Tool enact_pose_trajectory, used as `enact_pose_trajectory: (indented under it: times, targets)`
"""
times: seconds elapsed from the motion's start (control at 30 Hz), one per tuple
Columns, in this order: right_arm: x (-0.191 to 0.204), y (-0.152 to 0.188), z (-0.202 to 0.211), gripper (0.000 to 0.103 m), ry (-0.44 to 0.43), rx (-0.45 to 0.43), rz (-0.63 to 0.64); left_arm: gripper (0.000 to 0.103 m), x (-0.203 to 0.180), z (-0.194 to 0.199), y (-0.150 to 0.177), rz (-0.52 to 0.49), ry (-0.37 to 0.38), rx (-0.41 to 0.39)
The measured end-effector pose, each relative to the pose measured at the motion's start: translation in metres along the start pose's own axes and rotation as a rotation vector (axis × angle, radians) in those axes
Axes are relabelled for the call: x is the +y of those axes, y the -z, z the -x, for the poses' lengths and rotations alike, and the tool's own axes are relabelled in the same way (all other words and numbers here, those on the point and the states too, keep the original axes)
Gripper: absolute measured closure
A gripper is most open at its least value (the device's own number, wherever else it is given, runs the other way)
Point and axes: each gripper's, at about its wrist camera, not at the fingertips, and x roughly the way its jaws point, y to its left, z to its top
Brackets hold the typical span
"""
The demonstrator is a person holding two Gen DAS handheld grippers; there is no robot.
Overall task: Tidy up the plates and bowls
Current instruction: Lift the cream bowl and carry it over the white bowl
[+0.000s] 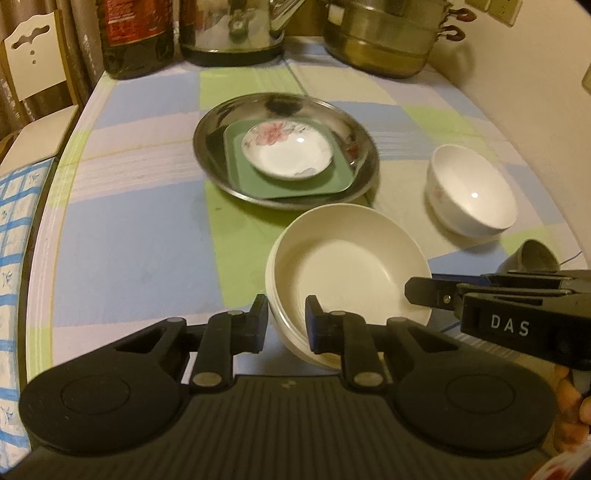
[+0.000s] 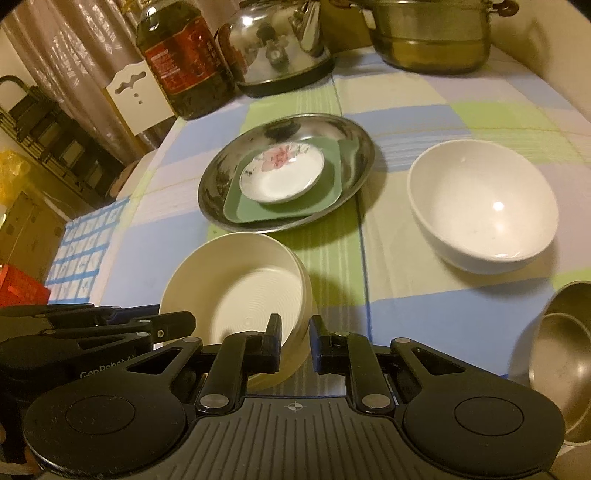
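A cream bowl [image 1: 347, 269] is held off the table between both grippers. My left gripper [image 1: 286, 325] is shut on its near-left rim. My right gripper [image 2: 294, 345] is shut on its right wall [image 2: 240, 295]; that gripper also shows at the right of the left wrist view [image 1: 428, 291]. Beyond it a steel plate [image 1: 218, 129] holds a green square plate [image 1: 258, 181] with a small flowered saucer [image 1: 286, 149] on top. A white bowl [image 1: 472, 188] stands on the table to the right, also in the right wrist view [image 2: 480, 199].
Steel bowls [image 2: 565, 362] sit nested at the near right. An oil bottle [image 2: 181, 62], a kettle [image 2: 277, 40] and a steel pot [image 2: 428, 33] line the table's far edge. A white chair [image 1: 33, 74] stands at the left. A checked cloth [image 1: 110, 229] covers the table.
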Motion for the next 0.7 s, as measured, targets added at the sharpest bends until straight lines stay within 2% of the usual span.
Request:
enact_pose_trajectory:
  times: [0.4, 0.7]
  targets:
    - [-0.031, -0.009, 0.055, 0.087, 0.032, -0.040, -0.095, 0.084, -0.043, 0.030, -0.030, -0.080, 0.119, -0.083]
    - [-0.060, -0.025, 0.089, 0.087, 0.090, -0.126, -0.176, 0.084, -0.080, 0.022, -0.060, -0.171, 0.193, -0.125]
